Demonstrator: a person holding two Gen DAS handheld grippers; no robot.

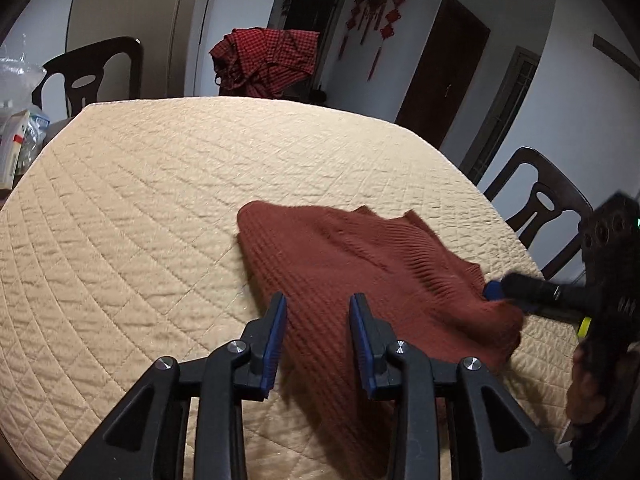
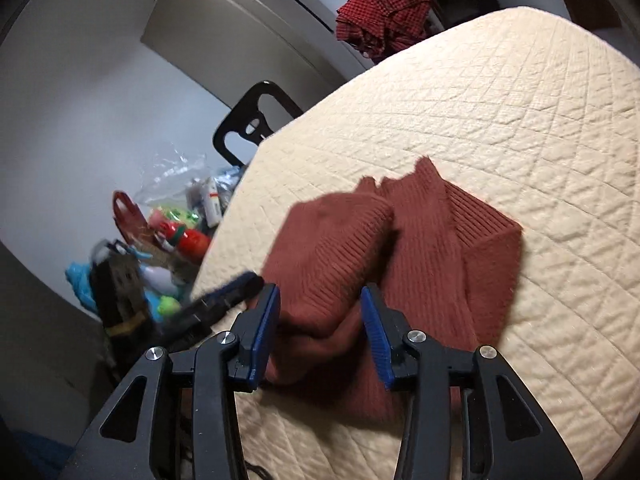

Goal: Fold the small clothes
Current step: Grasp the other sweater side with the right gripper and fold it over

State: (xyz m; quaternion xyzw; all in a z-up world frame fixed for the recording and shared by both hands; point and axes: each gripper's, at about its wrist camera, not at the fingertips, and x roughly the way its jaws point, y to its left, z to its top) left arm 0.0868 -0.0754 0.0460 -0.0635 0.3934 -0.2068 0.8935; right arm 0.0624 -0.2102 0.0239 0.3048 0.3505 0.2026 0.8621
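Observation:
A rust-red ribbed knit sweater [image 1: 360, 248] lies partly folded on the cream quilted table cover [image 1: 160, 184]. My left gripper [image 1: 319, 316] hovers over its near left part, jaws apart, with the knit showing below the gap and neither pad pressing it. In the right wrist view the sweater [image 2: 432, 248] shows a doubled-over layer and a ribbed hem at the right. My right gripper [image 2: 320, 308] stands open, and a loose fold sits between its blue pads. The other tool's fingers [image 1: 520, 284] reach the sweater's right edge. The blurred left tool [image 2: 232, 292] is at the garment's left.
A red checked cloth [image 1: 266, 60] hangs over a chair beyond the table's far edge. Dark chairs stand at the back left [image 1: 92, 72] and right [image 1: 540, 208]. Bags, bottles and boxes [image 2: 176, 232] are heaped off the table's left side. A person's hand [image 1: 588, 384] holds the right tool.

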